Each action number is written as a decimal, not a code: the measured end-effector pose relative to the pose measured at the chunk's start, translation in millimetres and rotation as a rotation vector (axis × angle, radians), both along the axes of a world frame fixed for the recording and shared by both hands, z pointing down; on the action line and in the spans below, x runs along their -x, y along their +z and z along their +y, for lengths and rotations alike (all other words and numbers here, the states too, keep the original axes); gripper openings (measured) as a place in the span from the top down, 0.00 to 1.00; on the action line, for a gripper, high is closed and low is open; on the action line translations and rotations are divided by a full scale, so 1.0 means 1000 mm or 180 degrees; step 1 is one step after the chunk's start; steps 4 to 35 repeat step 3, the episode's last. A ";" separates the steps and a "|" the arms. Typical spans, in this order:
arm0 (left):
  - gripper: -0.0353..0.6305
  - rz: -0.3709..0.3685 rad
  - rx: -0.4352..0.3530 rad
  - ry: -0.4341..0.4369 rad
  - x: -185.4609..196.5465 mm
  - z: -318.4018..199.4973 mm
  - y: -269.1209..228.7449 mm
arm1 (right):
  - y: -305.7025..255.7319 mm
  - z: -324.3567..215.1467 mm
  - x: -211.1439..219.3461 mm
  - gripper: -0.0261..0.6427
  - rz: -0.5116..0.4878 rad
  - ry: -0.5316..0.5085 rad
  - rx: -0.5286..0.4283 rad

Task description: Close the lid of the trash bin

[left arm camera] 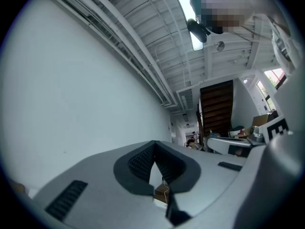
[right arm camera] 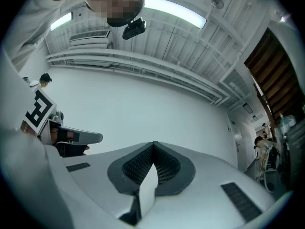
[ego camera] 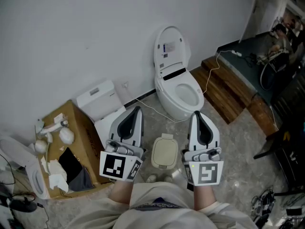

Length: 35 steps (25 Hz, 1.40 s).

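A small beige trash bin (ego camera: 164, 152) stands on the stone floor, seen from straight above. Its lid looks to lie flat on top, with a small tab at the far edge. My left gripper (ego camera: 137, 109) hangs to the bin's left, above it, jaws shut and empty. My right gripper (ego camera: 197, 114) hangs to the bin's right, also shut with nothing in it. Neither touches the bin. In the left gripper view the closed jaws (left arm camera: 153, 144) point up at a white wall and ceiling. The right gripper view shows its closed jaws (right arm camera: 153, 144) against the same wall.
A white toilet (ego camera: 178, 93) with its seat cover raised stands just beyond the bin. A white cistern-like box (ego camera: 97, 100) and an open cardboard box (ego camera: 78, 128) of clutter sit at the left. Wooden steps (ego camera: 224, 87) and a cable (ego camera: 207, 78) lie at the right.
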<state>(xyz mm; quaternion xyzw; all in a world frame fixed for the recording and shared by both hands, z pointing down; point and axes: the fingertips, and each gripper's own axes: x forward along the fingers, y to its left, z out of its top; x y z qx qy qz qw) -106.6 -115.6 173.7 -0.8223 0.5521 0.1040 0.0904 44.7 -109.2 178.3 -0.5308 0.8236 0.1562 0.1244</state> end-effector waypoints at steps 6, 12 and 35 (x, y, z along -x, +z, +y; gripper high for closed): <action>0.95 0.0000 0.0009 0.0001 0.001 -0.002 0.001 | -0.002 -0.001 0.002 0.95 -0.0032 -0.0022 -0.0023; 0.95 0.0000 0.0009 0.0001 0.001 -0.002 0.001 | -0.002 -0.001 0.002 0.95 -0.0032 -0.0022 -0.0023; 0.95 0.0000 0.0009 0.0001 0.001 -0.002 0.001 | -0.002 -0.001 0.002 0.95 -0.0032 -0.0022 -0.0023</action>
